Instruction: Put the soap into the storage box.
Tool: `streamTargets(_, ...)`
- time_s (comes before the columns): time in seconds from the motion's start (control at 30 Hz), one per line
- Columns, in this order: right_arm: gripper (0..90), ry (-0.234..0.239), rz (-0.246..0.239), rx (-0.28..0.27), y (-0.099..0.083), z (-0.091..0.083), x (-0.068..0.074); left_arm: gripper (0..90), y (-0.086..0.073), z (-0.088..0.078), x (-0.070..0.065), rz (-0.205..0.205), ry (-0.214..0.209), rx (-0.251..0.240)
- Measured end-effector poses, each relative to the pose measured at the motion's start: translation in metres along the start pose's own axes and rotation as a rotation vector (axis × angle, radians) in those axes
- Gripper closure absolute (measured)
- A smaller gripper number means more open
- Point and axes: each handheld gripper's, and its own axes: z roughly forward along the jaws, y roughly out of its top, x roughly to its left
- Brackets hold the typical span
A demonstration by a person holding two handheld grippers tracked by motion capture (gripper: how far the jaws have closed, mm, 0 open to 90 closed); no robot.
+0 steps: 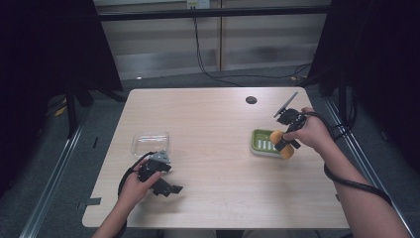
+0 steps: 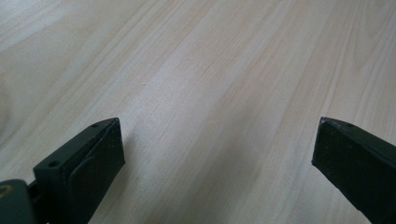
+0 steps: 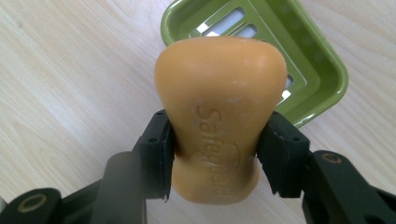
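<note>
Pinching soap (image 3: 219, 116) above the dish (image 3: 317, 60), right gripper (image 1: 286, 140) near the desk's (image 1: 218, 119) right edge
Left gripper (image 1: 161, 181) spread, low by the near left corner, forearm angling in

Orange soap (image 3: 219, 121), green slotted dish (image 3: 308, 51), pale woodgrain table (image 1: 213, 124).

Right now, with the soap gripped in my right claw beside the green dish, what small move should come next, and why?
Probably ease the right claw a little toward the green soap dish and lower it before opening. The orange soap bar is clamped between the jaws, and the slotted dish sits just past it, apparently empty. The left claw is open over bare table, so it needn't move.
</note>
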Motion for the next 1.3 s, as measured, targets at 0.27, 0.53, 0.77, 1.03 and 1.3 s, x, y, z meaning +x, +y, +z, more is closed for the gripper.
streamTargets(0.27,50.2,-0.011,0.000,0.012,0.004,-0.002,-0.002,1.9,0.001,-0.001,0.000,0.012,-0.001,0.002)
streamTargets(0.53,50.2,-0.016,0.002,0.023,0.006,-0.001,-0.004,1.9,0.000,-0.001,0.001,0.011,0.002,-0.001)
streamTargets(0.77,50.2,-0.018,0.006,0.023,0.008,0.001,-0.008,1.8,0.000,-0.001,0.001,0.011,-0.001,0.000)
streamTargets(1.03,50.2,-0.030,0.011,0.024,0.010,-0.001,-0.011,1.9,0.000,-0.001,0.001,0.008,-0.004,-0.005)
streamTargets(1.3,50.1,-0.030,-0.002,0.030,0.014,0.002,-0.012,1.9,0.000,0.000,0.001,0.009,-0.007,-0.002)
